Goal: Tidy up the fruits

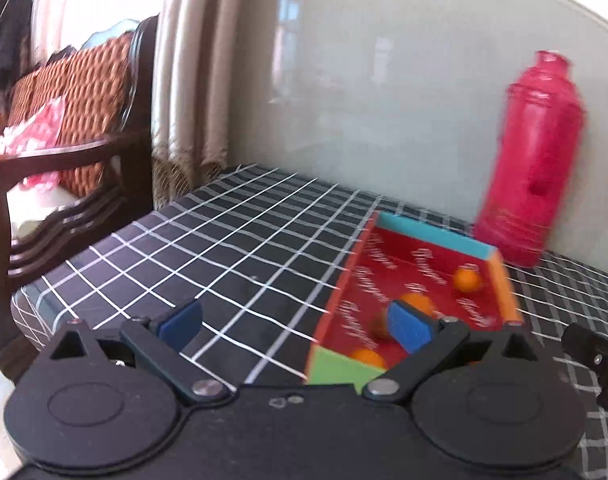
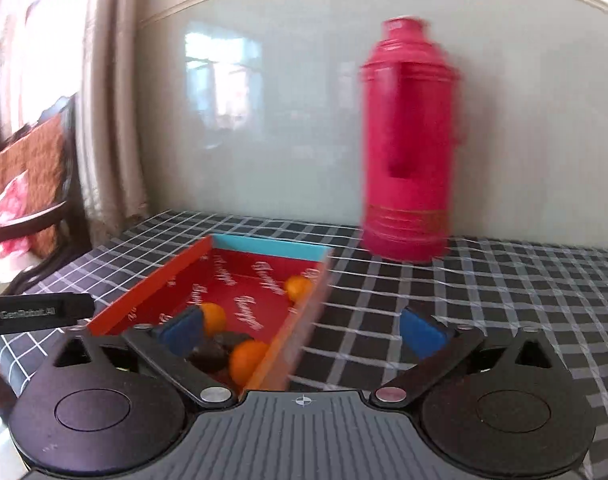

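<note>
A shallow red box [image 1: 435, 236] [image 2: 268, 246] with blue, orange and green rims lies on the black checked tablecloth [image 1: 232, 240]. Inside it are three small oranges [image 1: 467, 280] [image 2: 298, 286] and some dark brown fruits [image 2: 216, 352]. My left gripper [image 1: 296, 324] is open with nothing between its blue pads; its right pad [image 1: 407, 328] overlaps the box's near left part. My right gripper [image 2: 302, 332] is open and empty too, straddling the box's orange right wall [image 2: 300, 320], left pad [image 2: 184, 332] over the fruit.
A tall red thermos [image 1: 531, 160] [image 2: 407, 140] stands behind the box against the pale wall panel. A dark wooden chair [image 1: 64, 120] with patterned cushions and a curtain [image 1: 192, 80] are off the table's left edge. Each view catches part of the other gripper at its side.
</note>
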